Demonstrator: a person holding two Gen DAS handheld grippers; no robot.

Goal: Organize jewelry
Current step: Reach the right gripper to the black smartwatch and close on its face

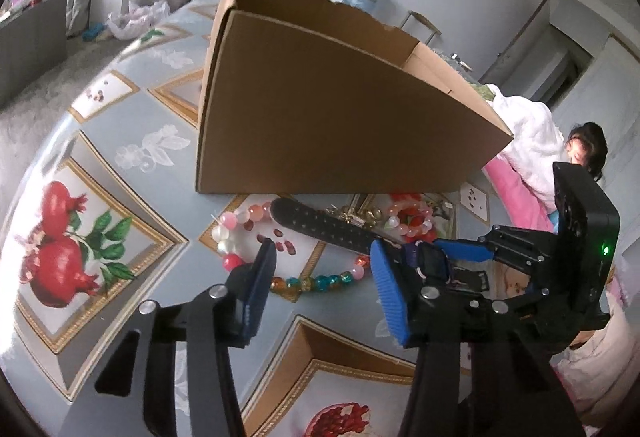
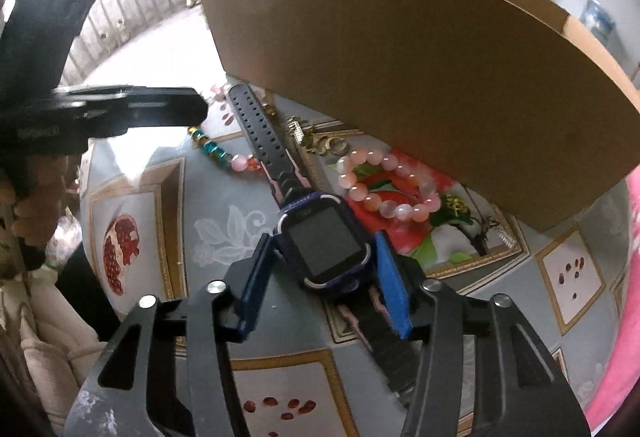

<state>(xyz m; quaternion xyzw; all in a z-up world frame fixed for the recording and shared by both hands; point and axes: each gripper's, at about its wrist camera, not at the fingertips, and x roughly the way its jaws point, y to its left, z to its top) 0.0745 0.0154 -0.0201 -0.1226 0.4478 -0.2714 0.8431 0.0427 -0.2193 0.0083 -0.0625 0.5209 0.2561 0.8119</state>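
My right gripper (image 2: pixel 325 269) pinches the watch (image 2: pixel 325 245) by its stiff case on the table (image 2: pixel 240 205), while the left gripper (image 1: pixel 322 261) hangs spread over its floppy strap (light, slick plastic, I judge).

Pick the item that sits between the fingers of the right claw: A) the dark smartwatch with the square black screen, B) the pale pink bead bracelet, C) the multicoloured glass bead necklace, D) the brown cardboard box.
A: the right wrist view shows the dark smartwatch with the square black screen lying between the two blue pads of the right claw, while the pale pink bead bracelet lies beyond it on the tablecloth.
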